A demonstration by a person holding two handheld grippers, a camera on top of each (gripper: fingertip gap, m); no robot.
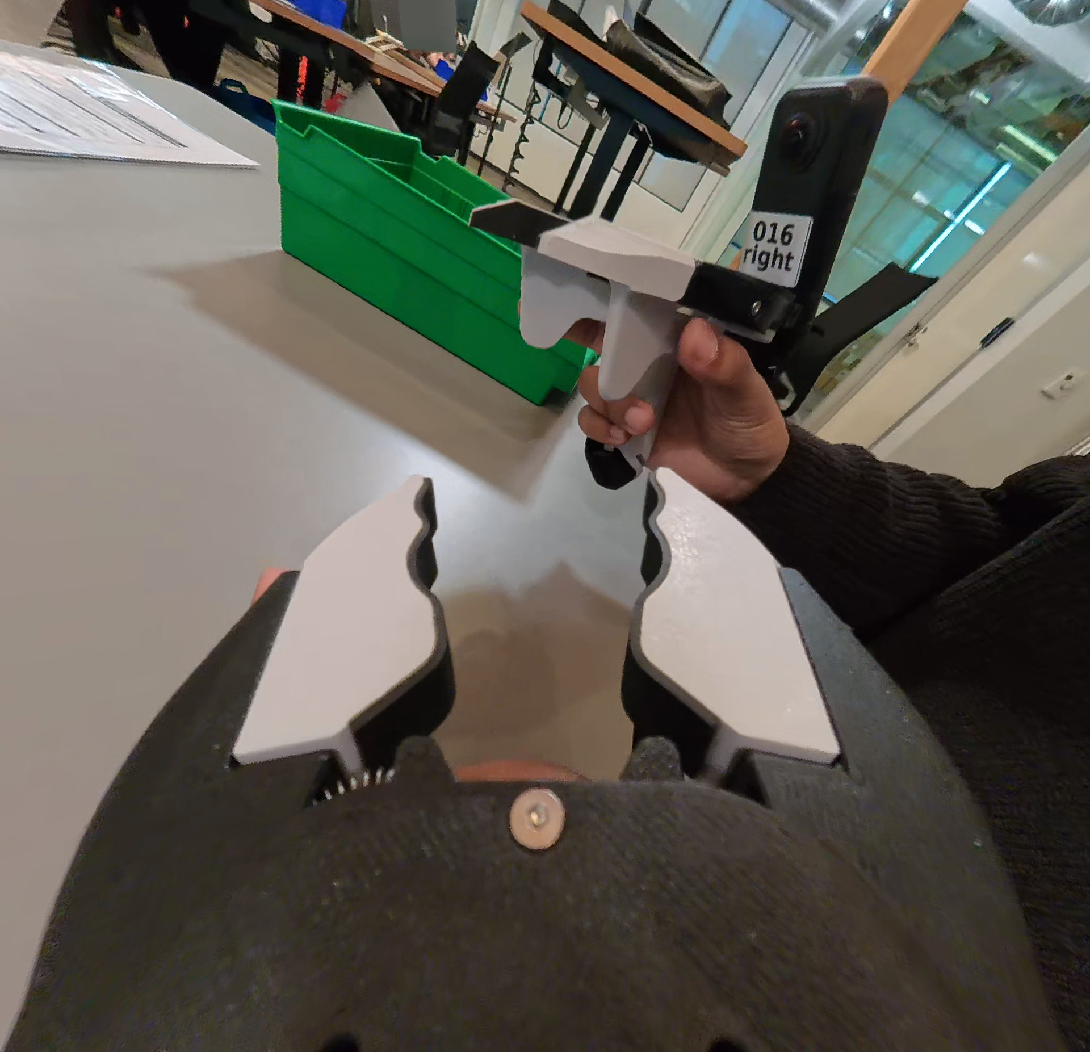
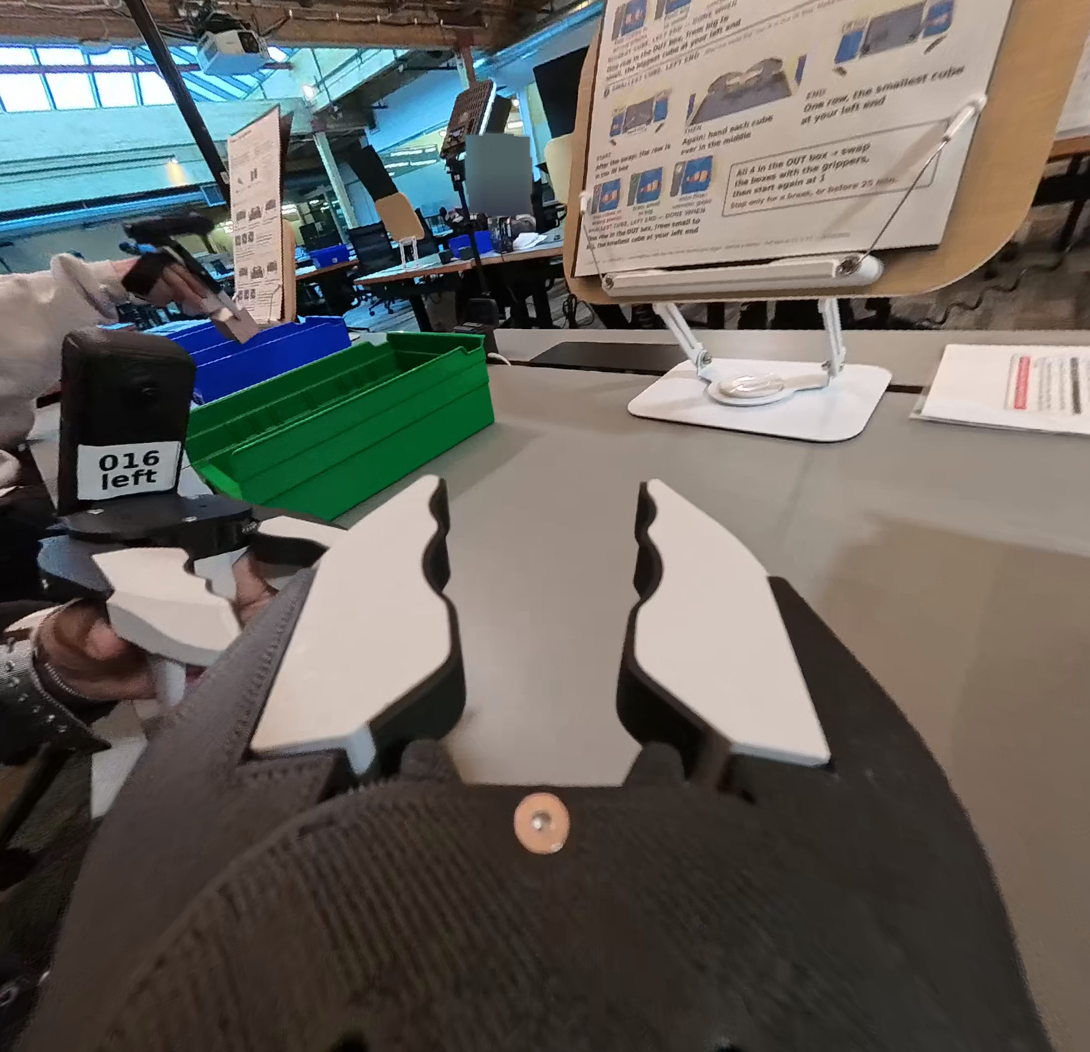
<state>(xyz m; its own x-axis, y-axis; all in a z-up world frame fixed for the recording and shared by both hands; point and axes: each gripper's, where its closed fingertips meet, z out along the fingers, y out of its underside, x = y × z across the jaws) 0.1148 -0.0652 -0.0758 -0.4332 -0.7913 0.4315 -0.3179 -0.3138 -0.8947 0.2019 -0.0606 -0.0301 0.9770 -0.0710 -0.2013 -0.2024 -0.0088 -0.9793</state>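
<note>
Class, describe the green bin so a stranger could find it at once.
Start at the grey table. The green plastic bin stands on its left part, long, open-topped, apparently empty. A blue bin lies behind it; the white document stand is to its right; only this bin is green.

A green bin (image 2: 354,416) sits on the grey table (image 2: 708,522), with a blue bin (image 2: 265,351) just behind it. A printed sheet (image 2: 784,109) leans on a white stand (image 2: 761,398) (clipped by a wire). Papers (image 2: 1014,386) lie flat nearby.
</note>
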